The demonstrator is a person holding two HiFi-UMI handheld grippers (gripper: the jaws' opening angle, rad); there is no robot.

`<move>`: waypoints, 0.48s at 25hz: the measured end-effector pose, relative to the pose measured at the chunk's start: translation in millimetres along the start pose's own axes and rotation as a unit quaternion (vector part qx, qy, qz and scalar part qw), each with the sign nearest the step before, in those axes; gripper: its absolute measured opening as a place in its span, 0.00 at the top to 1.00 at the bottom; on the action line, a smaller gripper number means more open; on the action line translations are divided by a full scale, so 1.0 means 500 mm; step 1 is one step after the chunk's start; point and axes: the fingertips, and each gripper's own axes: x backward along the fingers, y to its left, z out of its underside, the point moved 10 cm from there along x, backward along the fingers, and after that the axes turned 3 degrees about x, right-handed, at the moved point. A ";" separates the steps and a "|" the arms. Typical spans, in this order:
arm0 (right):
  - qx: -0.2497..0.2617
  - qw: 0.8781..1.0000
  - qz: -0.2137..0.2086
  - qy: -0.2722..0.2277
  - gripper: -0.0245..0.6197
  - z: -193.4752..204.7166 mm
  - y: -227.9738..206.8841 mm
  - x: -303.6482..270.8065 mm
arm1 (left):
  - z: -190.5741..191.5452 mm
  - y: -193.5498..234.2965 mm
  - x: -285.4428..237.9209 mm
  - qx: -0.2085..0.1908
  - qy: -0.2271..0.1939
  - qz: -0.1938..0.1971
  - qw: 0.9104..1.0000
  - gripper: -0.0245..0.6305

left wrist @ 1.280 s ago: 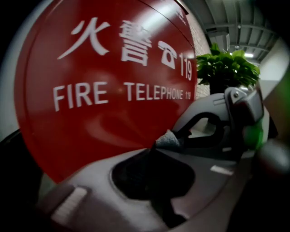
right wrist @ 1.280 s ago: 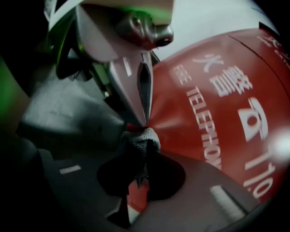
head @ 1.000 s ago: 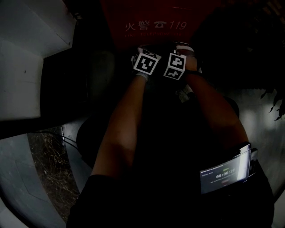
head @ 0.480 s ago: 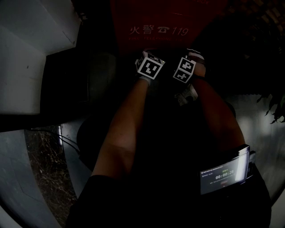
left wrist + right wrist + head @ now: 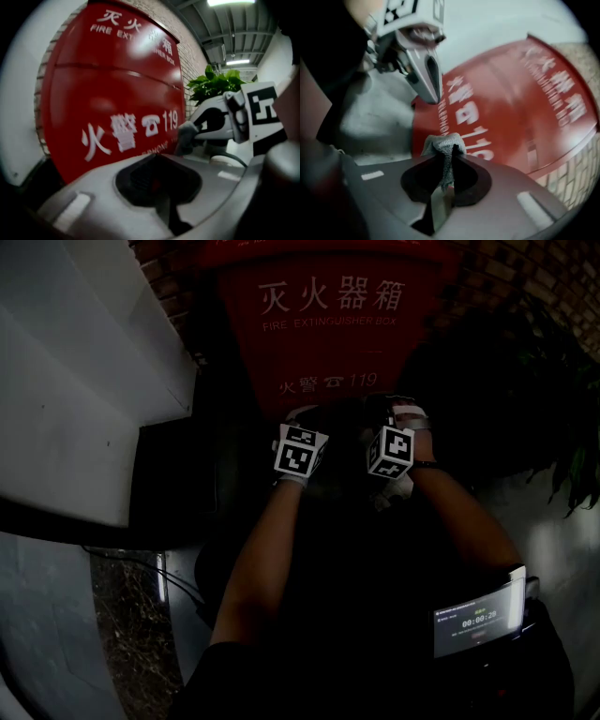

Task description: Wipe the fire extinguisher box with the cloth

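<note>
One red fire extinguisher box [image 5: 333, 334] fills the upper middle of the head view against a brick wall [image 5: 525, 277]. One white panel [image 5: 75, 381] is at the left, one leafy plant [image 5: 572, 465] at the right edge and one lit screen [image 5: 473, 617] at the lower right. Of the two claws, the right claw [image 5: 444, 152] pinches the one grey cloth [image 5: 440, 140] close before the box's white lettering, and the left claw [image 5: 158, 161] is pressed together on nothing.

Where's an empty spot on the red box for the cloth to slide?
The fire extinguisher box is bare red between its big top lettering and the 119 line. It is crowded lower down, where the left gripper and the right gripper with the cloth sit close together. The plant crowds the right.
</note>
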 end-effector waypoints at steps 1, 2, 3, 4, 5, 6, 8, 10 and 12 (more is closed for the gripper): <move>0.002 1.000 0.010 -0.012 0.91 -0.005 -0.024 0.023 | -0.024 0.008 0.020 0.001 -0.008 -0.006 1.000 0.96; 0.002 1.000 0.021 -0.023 0.91 -0.009 -0.049 0.046 | -0.049 0.016 0.040 0.003 -0.017 -0.010 1.000 0.96; 0.003 0.999 0.032 -0.033 0.91 -0.014 -0.075 0.067 | -0.073 0.023 0.060 0.006 -0.027 -0.013 1.000 0.96; 0.004 0.998 0.042 -0.042 0.91 -0.018 -0.099 0.087 | -0.095 0.031 0.081 0.008 -0.038 -0.018 0.999 0.96; 0.006 0.997 0.051 -0.050 0.91 -0.024 -0.120 0.106 | -0.115 0.039 0.102 0.008 -0.049 -0.026 0.998 0.96; 0.009 0.997 0.059 -0.057 0.91 -0.031 -0.139 0.124 | -0.134 0.050 0.125 0.009 -0.057 -0.038 0.998 0.96; 0.015 0.995 0.074 -0.073 0.91 -0.051 -0.173 0.157 | -0.169 0.082 0.174 0.014 -0.073 -0.073 0.995 0.96; 0.016 0.992 0.089 -0.090 0.91 -0.077 -0.206 0.191 | -0.206 0.124 0.234 0.025 -0.096 -0.114 0.989 0.96; 0.017 0.988 0.107 -0.110 0.91 -0.107 -0.239 0.230 | -0.242 0.166 0.300 0.033 -0.118 -0.151 0.981 0.96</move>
